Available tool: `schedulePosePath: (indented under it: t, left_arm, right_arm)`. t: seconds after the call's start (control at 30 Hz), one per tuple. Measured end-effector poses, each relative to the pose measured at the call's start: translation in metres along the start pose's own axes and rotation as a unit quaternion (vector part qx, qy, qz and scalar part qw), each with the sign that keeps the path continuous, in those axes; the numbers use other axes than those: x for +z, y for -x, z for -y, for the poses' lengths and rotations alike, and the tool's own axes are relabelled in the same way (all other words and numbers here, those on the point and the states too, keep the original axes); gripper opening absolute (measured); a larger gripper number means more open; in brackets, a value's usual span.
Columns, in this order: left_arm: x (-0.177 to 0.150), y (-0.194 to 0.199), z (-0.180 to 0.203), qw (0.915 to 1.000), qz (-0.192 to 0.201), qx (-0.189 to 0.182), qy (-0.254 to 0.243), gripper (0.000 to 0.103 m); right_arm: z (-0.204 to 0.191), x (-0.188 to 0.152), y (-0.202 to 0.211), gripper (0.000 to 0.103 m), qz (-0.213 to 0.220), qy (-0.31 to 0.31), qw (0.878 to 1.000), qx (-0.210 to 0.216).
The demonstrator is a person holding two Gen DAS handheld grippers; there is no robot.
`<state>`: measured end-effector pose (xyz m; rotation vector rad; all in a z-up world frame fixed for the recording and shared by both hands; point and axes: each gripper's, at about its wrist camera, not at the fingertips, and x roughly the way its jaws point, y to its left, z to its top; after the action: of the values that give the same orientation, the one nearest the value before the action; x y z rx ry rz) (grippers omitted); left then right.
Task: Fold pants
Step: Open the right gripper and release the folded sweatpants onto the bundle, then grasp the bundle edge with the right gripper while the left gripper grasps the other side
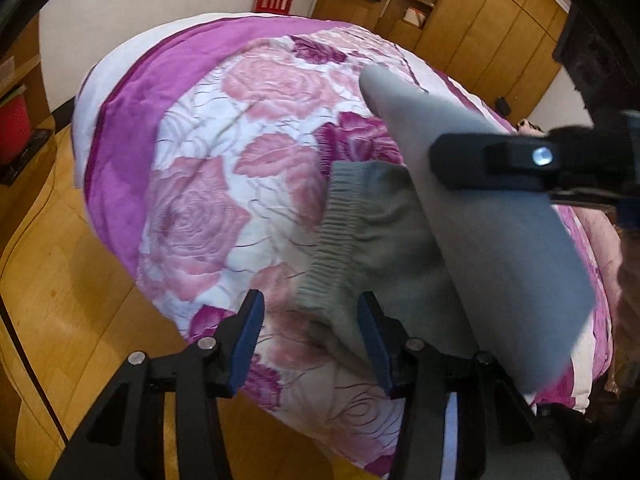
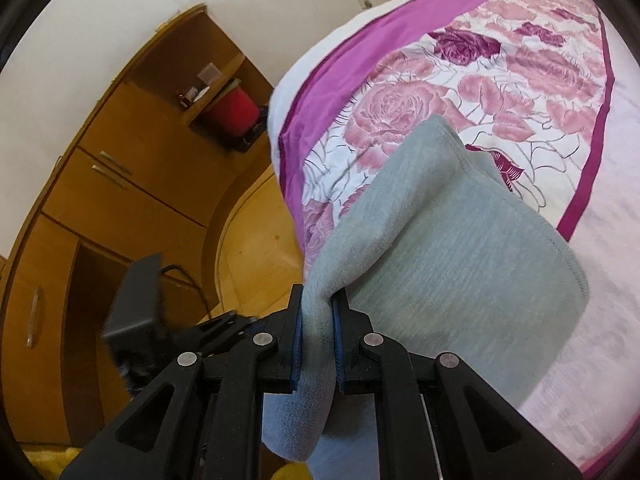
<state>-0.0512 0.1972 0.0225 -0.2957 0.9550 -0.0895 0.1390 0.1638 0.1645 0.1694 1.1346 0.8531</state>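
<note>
Task thing: a pair of soft grey fleece pants (image 1: 372, 220) with a ribbed waistband (image 1: 332, 236) is seen partly resting on the pink-and-purple rose-patterned bedspread (image 1: 208, 184) and partly lifted off it
Where it lies: in the left wrist view the waistband end is spread on the bedspread just ahead of the left gripper; a raised grey panel of the same pants (image 1: 492, 220) is carried above it, to the right
Right gripper (image 2: 316, 328): clenched on a bunched fold of the grey pants (image 2: 440, 248); cloth is pinched between its blue pads and hangs below them
Left gripper (image 1: 310, 340): released, jaws apart, nothing between them; the right finger (image 1: 374, 344) is just beside or touching the grey cloth, which of the two cannot be told
Long axis: the lifted panel is judged to run away from the right gripper, out over the bedspread, its stitched edge (image 2: 576, 272) farthest out
Nearer hand: the lifted part is already held by the right gripper; the flat waistband is nearer the left
Step in hand: judged to be the laying of the raised half over the waistband half
Surroundings: a wooden floor (image 1: 68, 304) and wooden cabinets (image 2: 120, 200) are seen beside the bed
</note>
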Motion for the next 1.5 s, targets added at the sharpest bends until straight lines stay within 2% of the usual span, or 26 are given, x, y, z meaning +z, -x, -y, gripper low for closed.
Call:
schedulePosePath:
  t: [0.13,0.27,0.33,0.43,0.53,0.7,0.8,0.87,0.9,0.93,1.0,1.07,1.2,1.27,1.33,1.4,1.5]
  left_arm:
    - [-0.002,0.007,-0.014,0.9999,0.006,0.006,0.013,0.051]
    - [-0.001,0.016,-0.021,0.9994,0.014,0.024,0.020,0.051]
    - [0.000,0.026,-0.024,0.9991,0.020,0.029,0.022,0.051]
    - [0.001,0.044,-0.028,0.9988,0.032,0.027,0.025,0.051]
    - [0.004,0.060,-0.027,0.9981,0.046,0.035,0.019,0.053]
    - [0.013,0.073,-0.012,0.9978,0.064,0.014,0.008,0.056]
    - [0.015,0.068,0.002,0.9978,0.067,-0.002,-0.005,0.055]
    - [0.017,0.060,0.011,0.9980,0.061,-0.014,-0.011,0.042]
    - [0.018,0.053,0.017,0.9980,0.054,-0.029,-0.015,0.032]
    - [0.018,0.049,0.020,0.9979,0.050,-0.036,-0.019,0.031]
    - [0.019,0.038,0.025,0.9977,0.045,-0.043,-0.027,0.031]
    - [0.020,0.021,0.024,0.9986,0.030,-0.033,-0.028,0.031]
    - [0.015,-0.010,0.006,0.9999,-0.005,-0.011,-0.002,0.030]
    - [0.013,-0.014,0.000,0.9999,-0.007,0.012,0.006,0.031]
    - [0.012,-0.011,-0.006,0.9997,-0.003,0.010,0.020,0.035]
    - [0.014,-0.007,-0.009,0.9997,-0.003,0.004,0.024,0.035]
    - [0.022,-0.002,-0.010,0.9999,-0.004,-0.014,0.006,0.039]
  right_arm:
    - [0.008,0.006,-0.021,0.014,-0.011,-0.019,1.000,-0.004]
    - [0.009,0.008,-0.035,0.029,-0.017,-0.034,0.999,0.007]
    - [0.008,0.008,-0.035,0.030,-0.016,-0.039,0.999,0.014]
    - [0.006,0.006,-0.021,0.030,-0.003,-0.034,0.999,0.026]
    - [0.008,0.003,0.007,0.032,0.027,-0.027,0.999,0.026]
    - [0.022,-0.009,0.041,0.032,0.059,-0.014,0.998,-0.026]
    - [0.038,-0.020,0.049,0.032,0.064,-0.024,0.996,-0.062]
    - [0.053,-0.026,0.049,0.032,0.060,-0.040,0.994,-0.076]
    - [0.058,-0.027,0.048,0.032,0.057,-0.047,0.994,-0.079]
    - [0.064,-0.029,0.046,0.032,0.056,-0.053,0.994,-0.078]
    - [0.071,-0.030,0.042,0.032,0.057,-0.055,0.994,-0.078]
    - [0.075,-0.031,0.037,0.032,0.057,-0.049,0.994,-0.085]
    - [0.082,-0.030,0.028,0.032,0.051,-0.053,0.994,-0.075]
    - [0.082,-0.032,0.031,0.032,0.053,-0.057,0.994,-0.071]
    - [0.080,-0.034,0.037,0.033,0.058,-0.063,0.994,-0.067]
    - [0.080,-0.038,0.046,0.046,0.062,-0.074,0.993,-0.063]
    - [0.080,-0.050,0.060,0.060,0.075,-0.095,0.991,-0.060]
